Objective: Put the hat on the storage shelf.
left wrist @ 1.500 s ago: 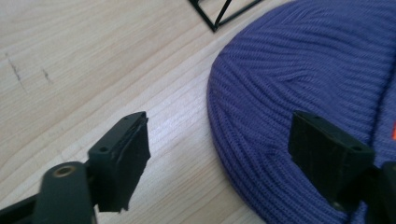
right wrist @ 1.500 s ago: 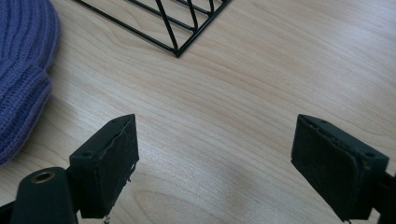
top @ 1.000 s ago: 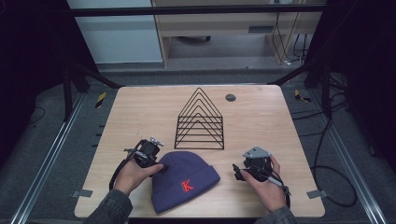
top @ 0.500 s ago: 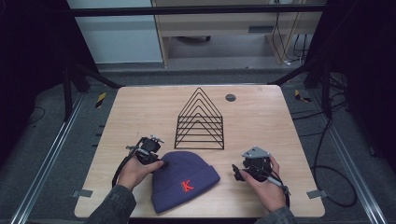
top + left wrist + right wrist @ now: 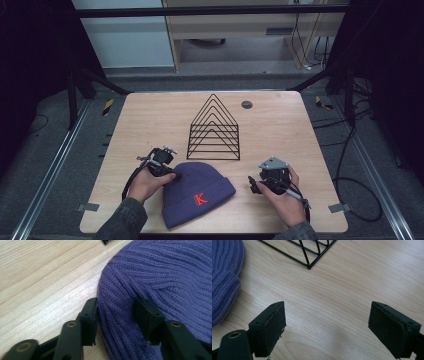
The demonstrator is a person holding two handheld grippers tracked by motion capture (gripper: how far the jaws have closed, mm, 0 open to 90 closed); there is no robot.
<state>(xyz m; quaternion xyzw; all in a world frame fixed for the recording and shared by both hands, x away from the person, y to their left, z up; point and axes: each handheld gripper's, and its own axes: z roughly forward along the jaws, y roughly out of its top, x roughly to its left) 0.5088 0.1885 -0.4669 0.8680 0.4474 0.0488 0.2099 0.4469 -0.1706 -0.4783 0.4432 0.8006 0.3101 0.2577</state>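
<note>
My left hand-held gripper (image 5: 116, 315) bites into the edge of the purple beanie (image 5: 197, 190) while my right hand-held gripper (image 5: 327, 327) waits spread over bare wood.

The beanie lies flat at the near middle of the bench (image 5: 150, 120), its red K patch (image 5: 200, 198) facing up and its folded cuff toward my right side. My left jaws straddle a fold of the knit at the crown's edge (one jaw against the rim by the wood, the other pressing into the ribbing), not yet closed on it. My right jaws stand wide apart with nothing between them, the cuff just beside them. A black wire rack (image 5: 214, 130) stands behind the beanie, and a small dark disc (image 5: 246, 104) sits near the far edge.
</note>
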